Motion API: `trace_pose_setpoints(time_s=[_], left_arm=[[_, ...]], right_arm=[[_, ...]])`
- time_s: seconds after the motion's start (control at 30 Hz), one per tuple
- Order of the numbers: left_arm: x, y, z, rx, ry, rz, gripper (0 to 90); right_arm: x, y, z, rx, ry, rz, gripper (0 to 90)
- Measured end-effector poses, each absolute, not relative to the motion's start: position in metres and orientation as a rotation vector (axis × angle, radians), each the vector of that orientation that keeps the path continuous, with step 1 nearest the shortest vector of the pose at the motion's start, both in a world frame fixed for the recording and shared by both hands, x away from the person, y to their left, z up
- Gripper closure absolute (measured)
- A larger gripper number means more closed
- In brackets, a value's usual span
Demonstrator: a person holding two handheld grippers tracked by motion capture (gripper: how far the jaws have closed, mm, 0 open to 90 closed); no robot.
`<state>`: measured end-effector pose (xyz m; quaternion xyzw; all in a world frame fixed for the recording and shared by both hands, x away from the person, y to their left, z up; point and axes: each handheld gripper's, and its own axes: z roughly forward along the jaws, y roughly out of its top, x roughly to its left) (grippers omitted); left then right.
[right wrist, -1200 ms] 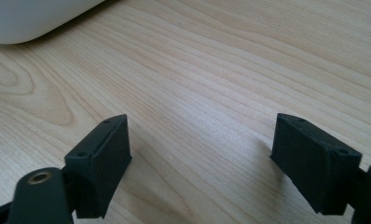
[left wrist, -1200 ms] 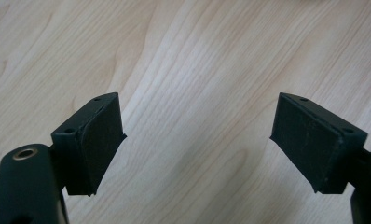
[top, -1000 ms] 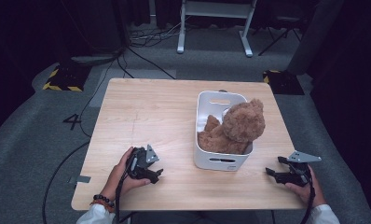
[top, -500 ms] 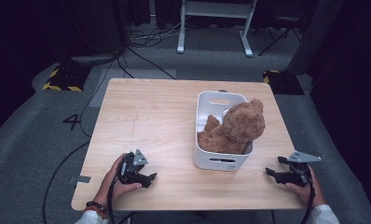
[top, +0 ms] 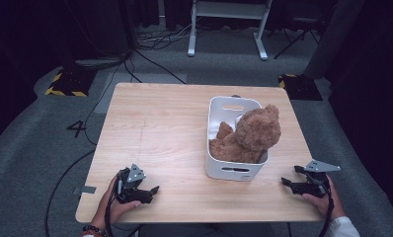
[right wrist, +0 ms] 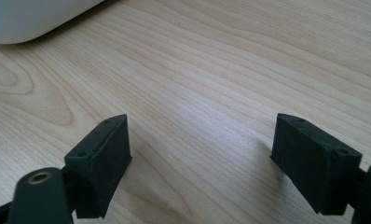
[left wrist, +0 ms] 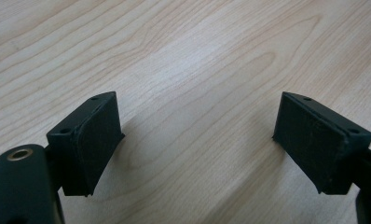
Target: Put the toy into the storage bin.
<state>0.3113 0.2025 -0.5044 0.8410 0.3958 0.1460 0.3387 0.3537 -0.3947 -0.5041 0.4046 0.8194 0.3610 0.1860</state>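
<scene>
A brown teddy bear (top: 251,134) sits in a white plastic basket (top: 234,170) at the right middle of the wooden table (top: 165,128); its head rises above the rim. My left gripper (top: 152,190) rests near the table's front left corner, held by a hand, jaws open with only bare wood between them (left wrist: 197,135). My right gripper (top: 286,178) lies at the front right, a short way right of the basket, also open over bare wood (right wrist: 200,149). The basket's white wall (right wrist: 34,16) shows at the top left of the right gripper view.
The table's front edge runs just below both hands. A grey carpeted floor surrounds the table, with black cables (top: 145,59) and a white stand (top: 224,19) behind it. The table's left half is bare wood.
My left gripper has slid back toward the table's front left corner and sunk lower. The right gripper and the basket with the bear have kept still.
</scene>
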Motion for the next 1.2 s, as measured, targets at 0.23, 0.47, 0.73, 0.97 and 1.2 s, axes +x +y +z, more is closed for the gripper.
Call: trace_pose_setpoints(time_s=[0.23,0.47,0.73,0.97,1.2], left_arm=[[0.3107,0.2028,-0.5043,2.190,1.037,0.384,15.1],[0.3109,0.2026,-0.5044,2.189,1.038,0.384,15.0],[0.3112,0.2024,-0.5044,2.187,1.040,0.384,15.0],[0.3122,0.2022,-0.5044,2.185,1.047,0.382,15.0],[0.3137,0.2019,-0.5043,2.185,1.047,0.387,14.9]], right_arm=[[0.3530,-0.3943,-0.5040,1.138,2.304,1.012,19.2],[0.3537,-0.3947,-0.5041,1.141,2.307,1.017,19.1],[0.3537,-0.3947,-0.5041,1.141,2.307,1.017,19.1],[0.3537,-0.3947,-0.5041,1.142,2.307,1.017,19.1],[0.3537,-0.3948,-0.5041,1.142,2.307,1.017,19.1]])
